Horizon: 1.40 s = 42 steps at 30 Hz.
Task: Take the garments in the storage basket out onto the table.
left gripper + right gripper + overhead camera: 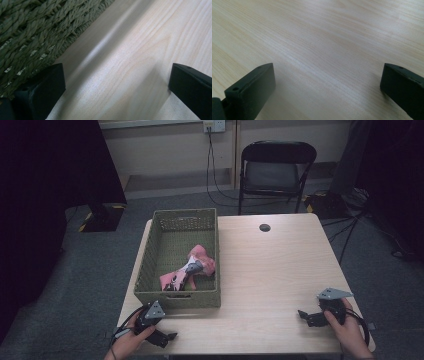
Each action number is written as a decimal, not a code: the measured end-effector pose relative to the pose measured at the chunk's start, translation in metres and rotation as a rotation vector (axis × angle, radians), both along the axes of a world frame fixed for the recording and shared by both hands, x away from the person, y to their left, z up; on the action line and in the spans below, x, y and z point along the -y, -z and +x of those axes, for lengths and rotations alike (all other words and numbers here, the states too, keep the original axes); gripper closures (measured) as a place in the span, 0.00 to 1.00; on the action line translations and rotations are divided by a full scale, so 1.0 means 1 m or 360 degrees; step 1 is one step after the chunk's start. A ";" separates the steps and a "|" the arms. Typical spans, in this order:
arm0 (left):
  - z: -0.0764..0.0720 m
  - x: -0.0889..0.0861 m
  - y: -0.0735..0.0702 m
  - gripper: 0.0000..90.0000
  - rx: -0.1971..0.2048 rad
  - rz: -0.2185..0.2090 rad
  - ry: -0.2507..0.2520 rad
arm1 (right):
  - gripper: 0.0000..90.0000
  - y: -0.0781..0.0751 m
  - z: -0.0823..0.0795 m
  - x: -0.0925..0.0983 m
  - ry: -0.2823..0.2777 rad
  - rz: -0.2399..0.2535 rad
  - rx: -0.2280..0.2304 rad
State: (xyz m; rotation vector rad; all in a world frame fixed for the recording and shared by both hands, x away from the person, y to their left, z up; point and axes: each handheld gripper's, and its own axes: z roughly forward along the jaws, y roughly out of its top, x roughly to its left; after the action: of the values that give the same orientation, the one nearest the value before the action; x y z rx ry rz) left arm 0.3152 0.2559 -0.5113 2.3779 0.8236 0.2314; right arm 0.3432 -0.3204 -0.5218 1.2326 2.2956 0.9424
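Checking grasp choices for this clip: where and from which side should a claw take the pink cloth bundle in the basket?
Best from straight above, on the raised, crumpled upper end of the pink cloth bundle. The woven basket walls block any sideways approach, and the bundle lies loosely across its floor.

Overhead facing forward, tool cameras close — shared table (270, 270)

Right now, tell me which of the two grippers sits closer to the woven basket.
The left gripper: it rests just in front of the green woven basket, whose weave shows in the left gripper view. The right gripper lies far across the wooden table.
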 end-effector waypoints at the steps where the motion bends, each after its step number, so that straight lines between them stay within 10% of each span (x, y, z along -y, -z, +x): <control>1: 0.000 0.000 0.000 0.00 -0.0007 -0.0005 0.0001 | 0.00 0.000 0.000 0.000 0.0000 0.0000 0.0001; 16: 0.001 -0.004 -0.014 0.03 -0.0124 -0.0126 0.0003 | 0.00 0.000 0.000 0.000 0.0000 0.0000 0.0000; 42: -0.013 0.005 -0.099 0.03 0.0020 -0.0317 -0.0015 | 0.00 0.000 0.000 0.000 0.0000 0.0000 0.0001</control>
State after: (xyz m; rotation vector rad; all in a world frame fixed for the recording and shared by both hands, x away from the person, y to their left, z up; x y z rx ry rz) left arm 0.3018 0.2506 -0.4125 2.1851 0.8129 0.1599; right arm 0.3431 -0.3204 -0.5218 1.2322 2.2951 0.9424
